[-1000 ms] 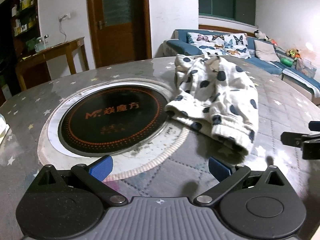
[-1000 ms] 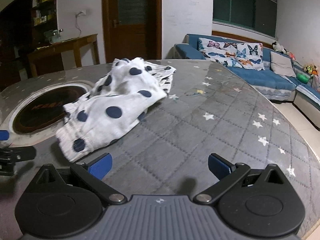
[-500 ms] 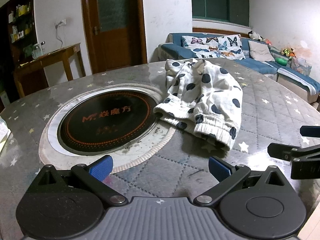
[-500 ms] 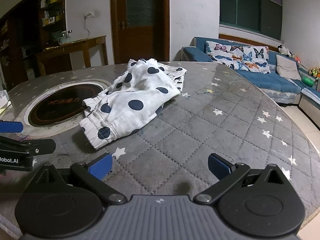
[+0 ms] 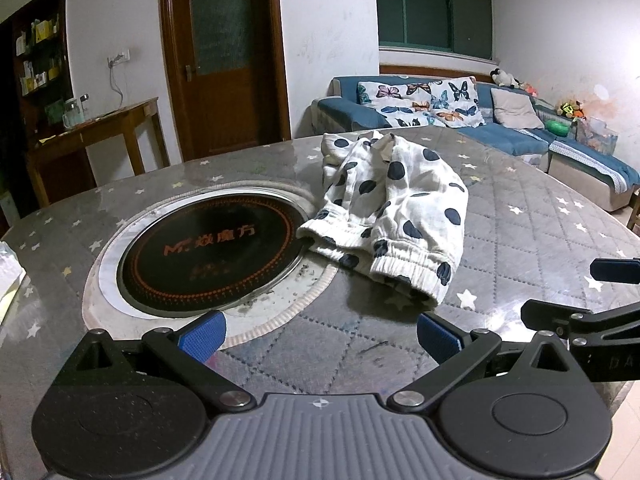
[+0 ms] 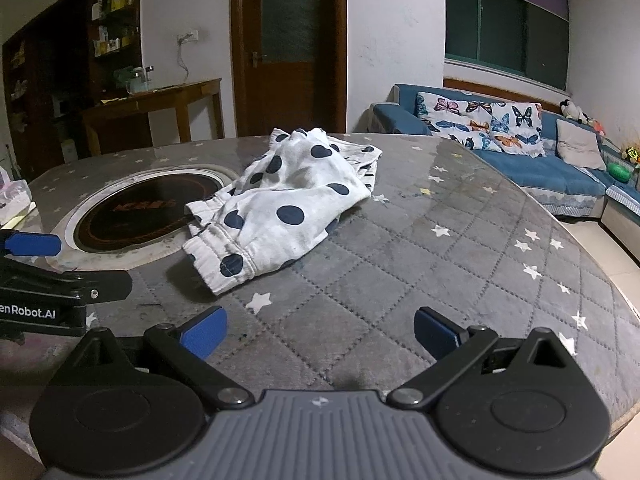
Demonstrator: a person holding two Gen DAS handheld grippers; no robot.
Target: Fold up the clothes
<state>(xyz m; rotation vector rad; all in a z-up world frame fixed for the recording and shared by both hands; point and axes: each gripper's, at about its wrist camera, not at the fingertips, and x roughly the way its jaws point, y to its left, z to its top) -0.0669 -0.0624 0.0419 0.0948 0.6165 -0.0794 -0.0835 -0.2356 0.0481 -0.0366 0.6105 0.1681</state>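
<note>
Round desk [image 5: 540, 208] under a grey quilted star cover, inset cooktop [image 5: 208, 248] at centre. The polka-dot trousers [image 5: 396, 208] lie bunched, one cuff overlapping the cooktop rim. My left gripper [image 5: 320, 334] and right gripper [image 6: 318, 332] hover near, both spread wide, empty. I judge it best to take both cuffs and flatten first.

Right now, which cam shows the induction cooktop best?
Left wrist: the induction cooktop sits near and almost whole, logo readable, only its right rim under the polka-dot garment. The right wrist view shows it farther, flattened, partly hidden by the garment.
</note>
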